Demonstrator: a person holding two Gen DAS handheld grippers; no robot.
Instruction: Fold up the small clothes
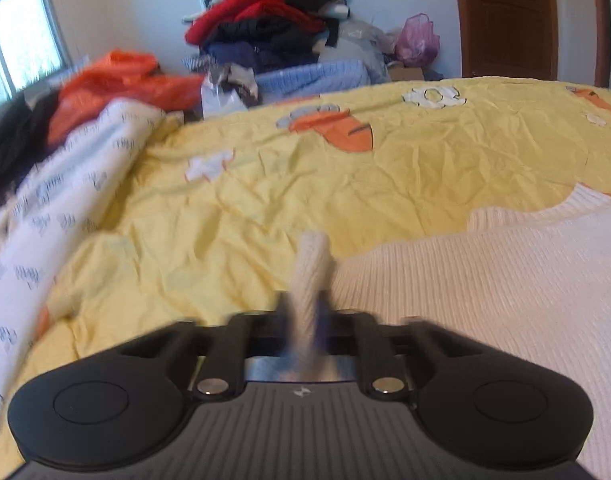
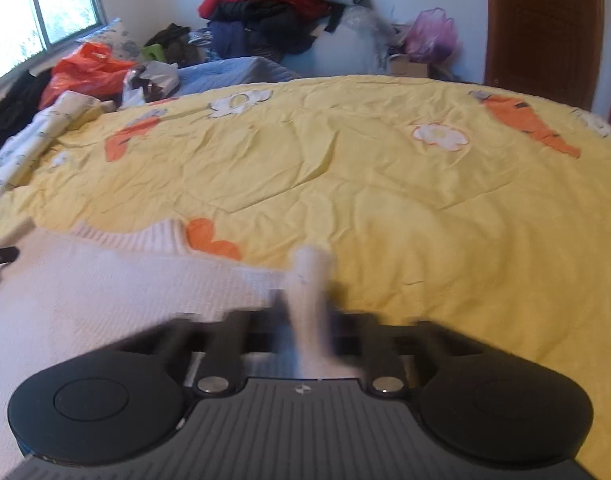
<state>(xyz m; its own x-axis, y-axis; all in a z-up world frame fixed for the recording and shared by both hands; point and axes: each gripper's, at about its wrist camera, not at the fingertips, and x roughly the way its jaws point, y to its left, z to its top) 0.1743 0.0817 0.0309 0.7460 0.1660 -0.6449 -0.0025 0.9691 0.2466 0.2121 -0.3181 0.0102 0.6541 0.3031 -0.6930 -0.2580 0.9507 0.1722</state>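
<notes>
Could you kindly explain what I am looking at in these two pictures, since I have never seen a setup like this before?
There is no robot here: a person holds a two-finger gripper in each hand, and a fisheye camera on each one looks forward along its fingers. The black shape at the bottom of each picture is the tool itself. One picture comes from the left gripper, the other from the right gripper. Both are shut on folds of a cream ribbed sweater that lies on a yellow bedspread printed with carrots and flowers. A pile of clothes sits against the far wall, and a wooden door stands to its right.
</notes>
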